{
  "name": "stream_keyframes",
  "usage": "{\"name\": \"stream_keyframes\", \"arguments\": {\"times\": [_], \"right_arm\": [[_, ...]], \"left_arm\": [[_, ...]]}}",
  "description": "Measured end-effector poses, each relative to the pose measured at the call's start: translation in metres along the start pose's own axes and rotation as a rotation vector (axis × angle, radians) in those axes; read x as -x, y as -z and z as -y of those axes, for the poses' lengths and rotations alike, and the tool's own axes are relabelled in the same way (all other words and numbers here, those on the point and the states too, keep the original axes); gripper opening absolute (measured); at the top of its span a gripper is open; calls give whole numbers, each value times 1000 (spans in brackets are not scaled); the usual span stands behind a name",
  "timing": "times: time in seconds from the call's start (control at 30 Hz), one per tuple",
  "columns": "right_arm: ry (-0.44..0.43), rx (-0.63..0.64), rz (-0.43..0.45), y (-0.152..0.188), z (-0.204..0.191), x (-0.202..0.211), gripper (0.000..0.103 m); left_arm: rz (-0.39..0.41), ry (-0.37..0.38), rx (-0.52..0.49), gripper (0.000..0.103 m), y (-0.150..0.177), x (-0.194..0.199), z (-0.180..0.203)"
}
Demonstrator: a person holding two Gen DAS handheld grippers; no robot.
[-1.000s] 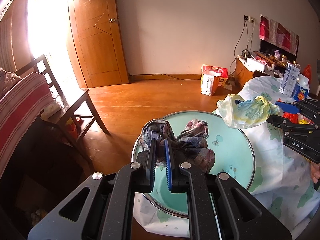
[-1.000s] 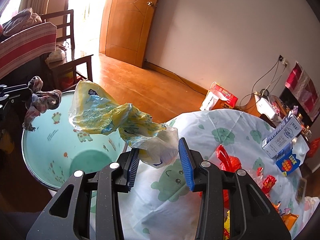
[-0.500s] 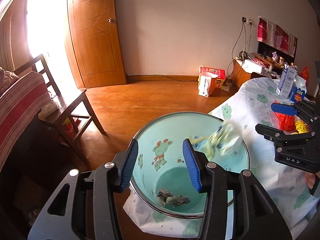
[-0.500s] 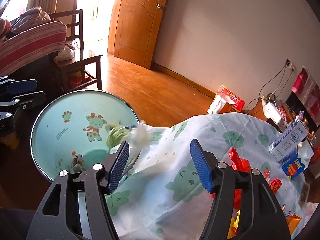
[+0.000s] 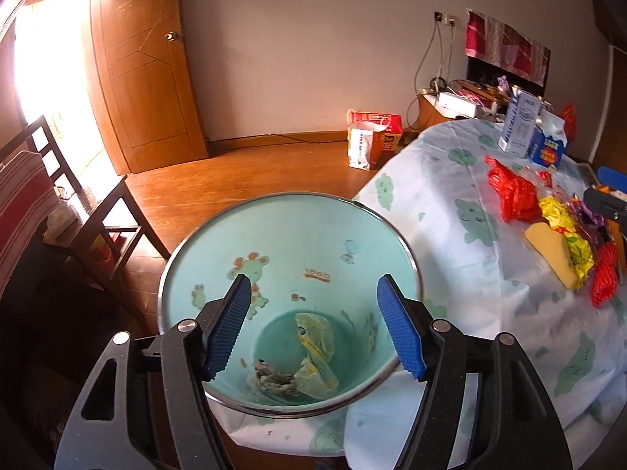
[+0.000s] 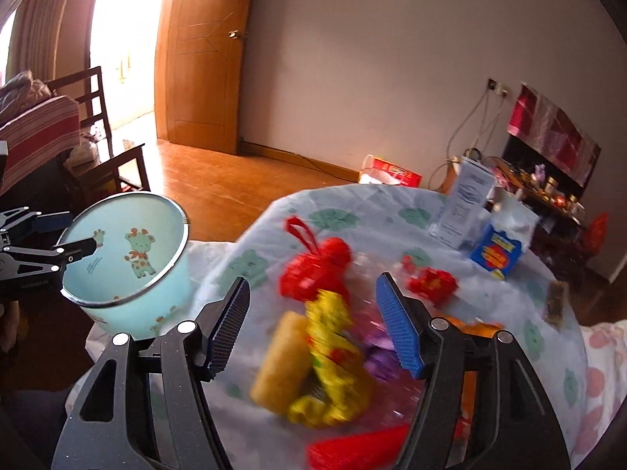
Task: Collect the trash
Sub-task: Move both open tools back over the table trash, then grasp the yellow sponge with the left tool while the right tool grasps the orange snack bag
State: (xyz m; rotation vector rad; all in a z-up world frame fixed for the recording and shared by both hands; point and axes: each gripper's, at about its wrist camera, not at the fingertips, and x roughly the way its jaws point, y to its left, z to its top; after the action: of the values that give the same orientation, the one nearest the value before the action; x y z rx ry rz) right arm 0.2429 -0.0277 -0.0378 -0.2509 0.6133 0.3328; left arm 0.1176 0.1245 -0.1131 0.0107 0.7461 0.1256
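Two pieces of trash (image 5: 309, 356) lie at the bottom of the bin (image 5: 290, 235); left tongs (image 5: 313, 329) above it, jaws just opened, empty. Right tongs (image 6: 311, 325), also just opened and empty, hang over the wrappers (image 6: 333, 356) left on the surface (image 6: 250, 258)

The bin (image 5: 290, 235) is smooth pale plastic with a shiny metal rim. Printed cloth (image 5: 450, 211) covers the tabletop. Wrappers (image 5: 564, 231) look glossy and crinkled. Floor (image 5: 243, 180) and door (image 5: 145, 66) are polished wood.
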Motion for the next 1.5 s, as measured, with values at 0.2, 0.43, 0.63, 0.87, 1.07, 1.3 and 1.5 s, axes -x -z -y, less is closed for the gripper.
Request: {"name": "stream_keyframes", "arguments": {"times": [0.2,0.43,0.63,0.87,1.07,1.3,1.5], "right_arm": [[169,-146,-39,54,86,36,67],[275,-251,-110,116,140,51,67],[280,-303,-101,134,152,52,67],[223,-315,-72,132,147,49,66],[156,-286,-109,123,135,36,55],[148,-300,-104,123,133,38,54],[178,-294,-58,119,137,49,53]], "left_arm": [[-6,85,-80,66,-2,-3,56],[10,175,-147,66,-12,-1,124],[10,221,-210,66,-13,-3,170],[-57,278,-236,46,-5,-21,195],[-69,353,-249,18,-3,-20,200],[-22,359,-227,16,-10,-2,182],[61,301,-211,16,-21,21,156]]}}
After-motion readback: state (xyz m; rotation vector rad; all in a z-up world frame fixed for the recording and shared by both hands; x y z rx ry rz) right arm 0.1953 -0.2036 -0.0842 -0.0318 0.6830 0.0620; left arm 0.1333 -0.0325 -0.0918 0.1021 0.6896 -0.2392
